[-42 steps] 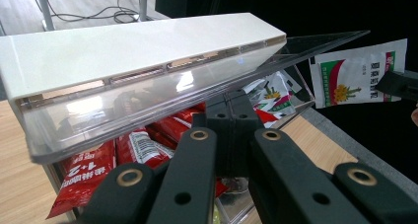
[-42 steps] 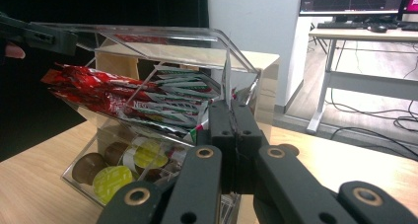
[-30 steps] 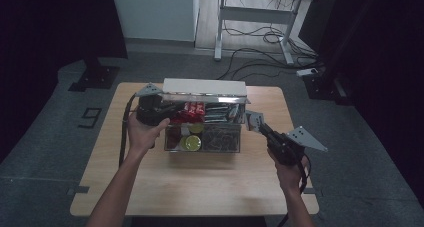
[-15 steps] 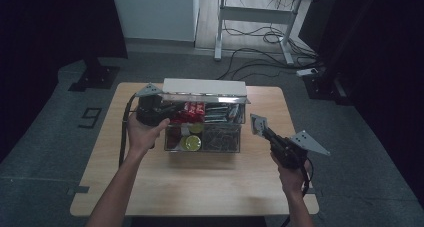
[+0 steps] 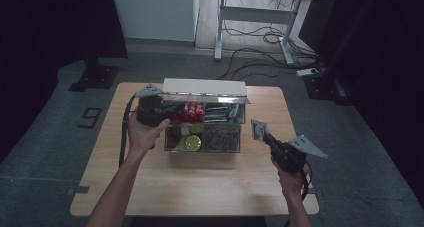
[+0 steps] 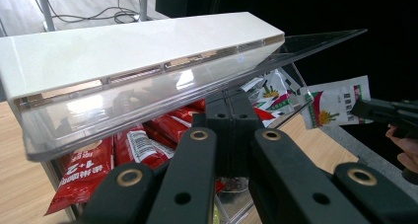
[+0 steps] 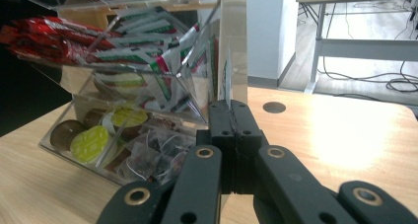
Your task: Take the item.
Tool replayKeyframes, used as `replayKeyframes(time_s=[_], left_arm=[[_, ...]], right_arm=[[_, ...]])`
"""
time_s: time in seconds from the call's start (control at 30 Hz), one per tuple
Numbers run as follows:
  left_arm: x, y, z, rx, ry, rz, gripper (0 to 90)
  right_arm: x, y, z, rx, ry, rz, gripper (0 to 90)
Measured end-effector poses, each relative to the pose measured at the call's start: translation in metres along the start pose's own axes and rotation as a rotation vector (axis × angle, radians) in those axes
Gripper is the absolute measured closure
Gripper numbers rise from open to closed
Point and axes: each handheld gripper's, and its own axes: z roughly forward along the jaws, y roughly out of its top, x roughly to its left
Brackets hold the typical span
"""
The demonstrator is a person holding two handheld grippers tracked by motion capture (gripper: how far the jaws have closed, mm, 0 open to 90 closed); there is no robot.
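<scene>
From my station, the change over the last second is on the right. The right gripper (image 5: 261, 135) has drawn back from the clear organiser box (image 5: 220, 149) and sunk towards the bench (image 5: 200, 187). It now sits off the box's right end rather than up against it. Its fingers are clamped on a white-and-green sachet (image 5: 258, 129), which is clear of the box and in the air just beside its right wall. In the right gripper view the sachet shows only as a thin edge standing up from the closed fingertips. The left gripper (image 6: 229, 103) has kept its place at the box's left rear corner. Its fingers are pressed together with nothing visibly between them, and the tips are tucked under the raised lid (image 5: 205, 86). I judge they are propping the lid open, though I cannot see the contact itself. Inside the box the red packets (image 5: 190, 109) and the rest of the white-and-green ones lie in the upper tray, with the capsules (image 5: 191, 143) below. To my eye the pick is done: one sachet is out. What is left is to set it on the bare bench and then let the lid come down.
</scene>
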Motion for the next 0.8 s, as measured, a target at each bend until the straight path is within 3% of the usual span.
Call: replayKeyframes(time_s=[0.8], left_arm=[[0.0, 0.0, 0.0, 0.005, -0.003, 0.001, 90.0]], right_arm=[[-0.006, -0.029, 0.012, 0.08, -0.02, 0.012, 89.5]])
